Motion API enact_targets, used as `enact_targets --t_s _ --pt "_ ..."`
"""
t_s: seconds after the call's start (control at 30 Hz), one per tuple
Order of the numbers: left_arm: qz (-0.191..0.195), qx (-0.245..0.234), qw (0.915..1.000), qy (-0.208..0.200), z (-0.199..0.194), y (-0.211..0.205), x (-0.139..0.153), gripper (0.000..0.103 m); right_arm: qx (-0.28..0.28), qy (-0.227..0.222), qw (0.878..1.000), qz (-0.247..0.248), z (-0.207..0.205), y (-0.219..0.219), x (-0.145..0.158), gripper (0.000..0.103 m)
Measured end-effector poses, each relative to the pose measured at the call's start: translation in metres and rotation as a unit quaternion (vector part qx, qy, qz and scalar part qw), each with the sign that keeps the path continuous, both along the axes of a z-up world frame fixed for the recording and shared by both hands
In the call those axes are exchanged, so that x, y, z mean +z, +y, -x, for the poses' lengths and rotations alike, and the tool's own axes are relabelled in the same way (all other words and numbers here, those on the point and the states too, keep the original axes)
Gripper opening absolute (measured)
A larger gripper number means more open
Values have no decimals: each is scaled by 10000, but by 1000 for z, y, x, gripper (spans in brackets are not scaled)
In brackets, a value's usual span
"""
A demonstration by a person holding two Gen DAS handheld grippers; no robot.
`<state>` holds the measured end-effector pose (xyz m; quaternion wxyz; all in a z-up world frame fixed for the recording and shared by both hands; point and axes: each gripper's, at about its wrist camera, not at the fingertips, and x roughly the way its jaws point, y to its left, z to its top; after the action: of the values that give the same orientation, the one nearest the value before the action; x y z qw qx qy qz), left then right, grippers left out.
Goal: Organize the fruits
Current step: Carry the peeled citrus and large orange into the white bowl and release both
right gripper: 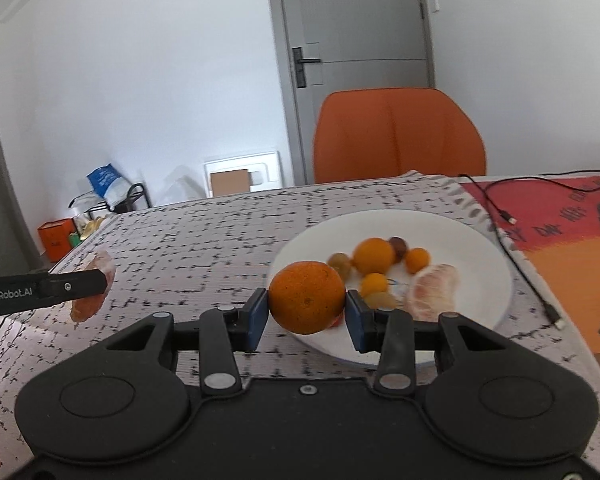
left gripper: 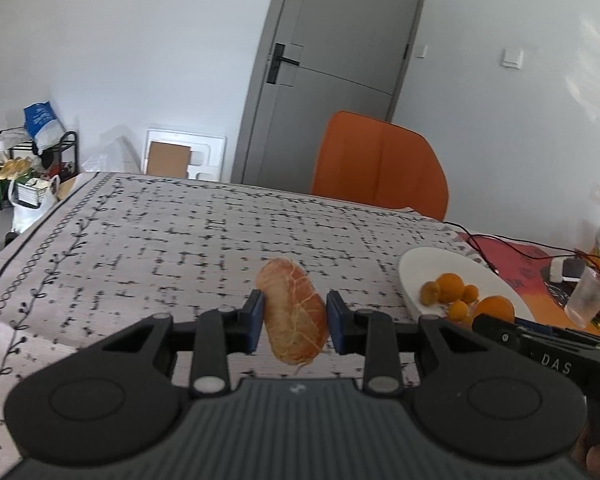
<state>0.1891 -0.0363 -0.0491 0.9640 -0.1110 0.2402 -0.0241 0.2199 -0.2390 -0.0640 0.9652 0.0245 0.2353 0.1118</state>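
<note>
My left gripper (left gripper: 295, 318) is shut on a peeled citrus piece (left gripper: 292, 316), pale orange with white pith, held above the patterned tablecloth (left gripper: 160, 240). My right gripper (right gripper: 307, 310) is shut on a whole orange (right gripper: 306, 298), held over the near edge of a white plate (right gripper: 484, 280). The plate holds several small oranges (right gripper: 374, 256), a few darker small fruits (right gripper: 398, 245) and a peeled citrus half (right gripper: 434, 290). The plate (left gripper: 428, 264) and its oranges (left gripper: 450, 286) also show at right in the left wrist view. The left gripper (right gripper: 100, 280) with its citrus piece (right gripper: 104, 262) shows at left in the right wrist view.
An orange chair (right gripper: 396, 136) stands at the table's far side before a grey door (right gripper: 352, 60). A black cable (right gripper: 508, 216) crosses a red-orange mat (right gripper: 560, 216) right of the plate. A clear plastic cup (left gripper: 588, 296) stands at the right. Clutter sits on the floor at left (left gripper: 32, 168).
</note>
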Motion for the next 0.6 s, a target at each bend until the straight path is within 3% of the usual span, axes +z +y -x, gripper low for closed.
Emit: enact_targets --t_s 0.47,0.6 --pt "-76 -407 9991 13 -15 -38 -1 32 -259 141 9994 -183 1 -34 -5 42" --pt "-138 -495 9987 35 -21 -46 -2 32 -248 64 9992 -317 6 -43 -2 60"
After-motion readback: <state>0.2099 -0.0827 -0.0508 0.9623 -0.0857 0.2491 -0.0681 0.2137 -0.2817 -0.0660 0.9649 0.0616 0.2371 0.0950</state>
